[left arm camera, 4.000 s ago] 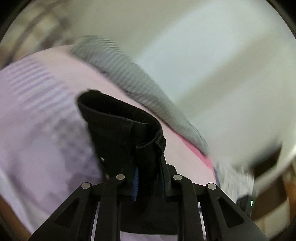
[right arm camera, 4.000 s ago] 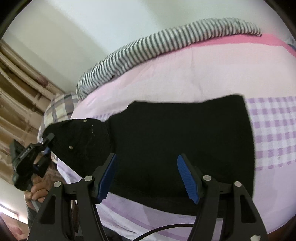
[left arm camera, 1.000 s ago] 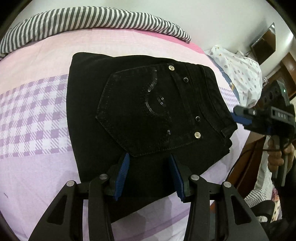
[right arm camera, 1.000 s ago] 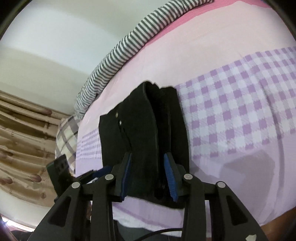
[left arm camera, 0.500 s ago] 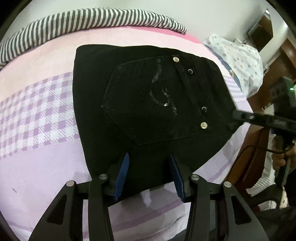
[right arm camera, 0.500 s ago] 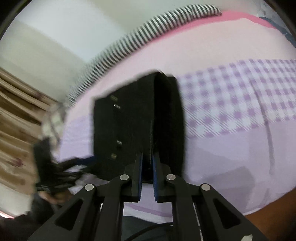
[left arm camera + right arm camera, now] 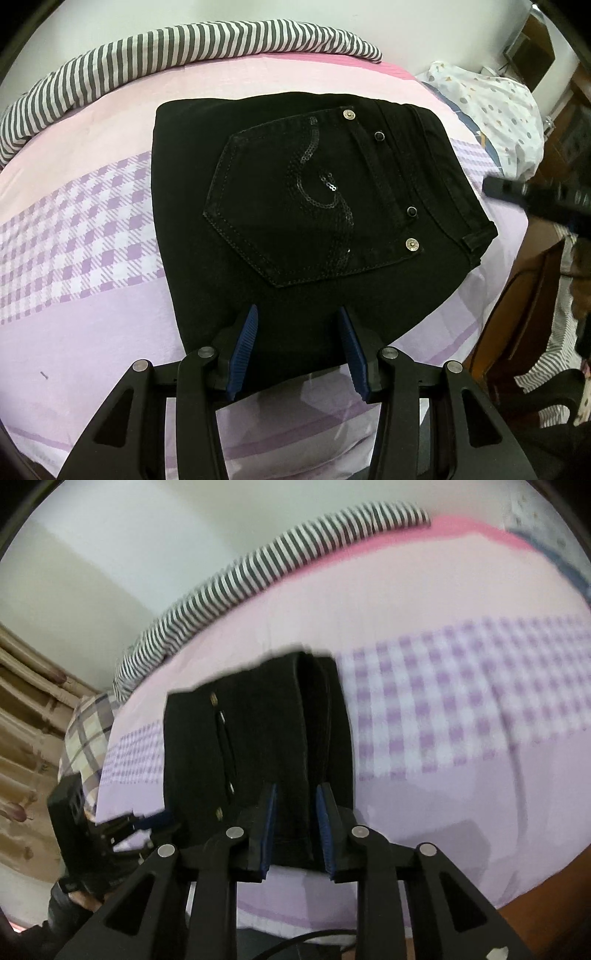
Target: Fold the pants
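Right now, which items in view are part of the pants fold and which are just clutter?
Job:
black pants, folded on the bed sheet
left gripper, open at the near edge
right gripper, open, astride the folded edge

Lying about:
striped blanket
plaid pillow
spotted pillow

Home bedroom — checked bedsheet, striped blanket, curtains
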Demonstrator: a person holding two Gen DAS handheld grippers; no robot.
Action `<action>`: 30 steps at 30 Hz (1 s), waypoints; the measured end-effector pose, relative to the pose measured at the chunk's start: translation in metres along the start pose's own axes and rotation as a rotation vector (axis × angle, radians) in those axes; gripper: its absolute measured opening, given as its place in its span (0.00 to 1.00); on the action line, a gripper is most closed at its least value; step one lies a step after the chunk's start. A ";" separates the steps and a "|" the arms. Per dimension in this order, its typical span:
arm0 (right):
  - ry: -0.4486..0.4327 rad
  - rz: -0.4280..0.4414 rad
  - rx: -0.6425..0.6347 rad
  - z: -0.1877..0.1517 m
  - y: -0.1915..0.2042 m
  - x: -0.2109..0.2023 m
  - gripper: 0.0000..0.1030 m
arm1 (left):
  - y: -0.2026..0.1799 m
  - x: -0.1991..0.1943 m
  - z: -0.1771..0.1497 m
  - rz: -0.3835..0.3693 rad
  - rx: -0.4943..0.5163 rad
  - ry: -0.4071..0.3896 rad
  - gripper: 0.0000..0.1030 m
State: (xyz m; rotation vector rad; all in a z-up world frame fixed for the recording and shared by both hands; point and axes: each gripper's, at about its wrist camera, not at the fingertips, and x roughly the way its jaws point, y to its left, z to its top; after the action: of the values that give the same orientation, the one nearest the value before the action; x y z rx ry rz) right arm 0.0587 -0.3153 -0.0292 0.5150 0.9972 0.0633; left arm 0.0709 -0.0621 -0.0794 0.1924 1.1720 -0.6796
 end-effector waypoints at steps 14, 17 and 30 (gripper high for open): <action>-0.071 -0.054 -0.156 0.059 0.052 0.028 0.21 | -0.011 0.006 0.006 0.076 0.010 0.010 0.47; -0.036 -0.091 -0.158 0.062 0.048 0.049 0.21 | -0.012 0.008 0.008 0.086 0.014 0.012 0.48; 0.044 -0.114 -0.128 0.041 0.025 0.071 0.19 | 0.000 0.006 0.011 0.068 -0.010 -0.015 0.50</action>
State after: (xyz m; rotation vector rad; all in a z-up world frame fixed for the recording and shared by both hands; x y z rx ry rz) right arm 0.1355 -0.2892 -0.0562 0.3399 1.0566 0.0362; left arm 0.0808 -0.0701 -0.0806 0.2176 1.1491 -0.6147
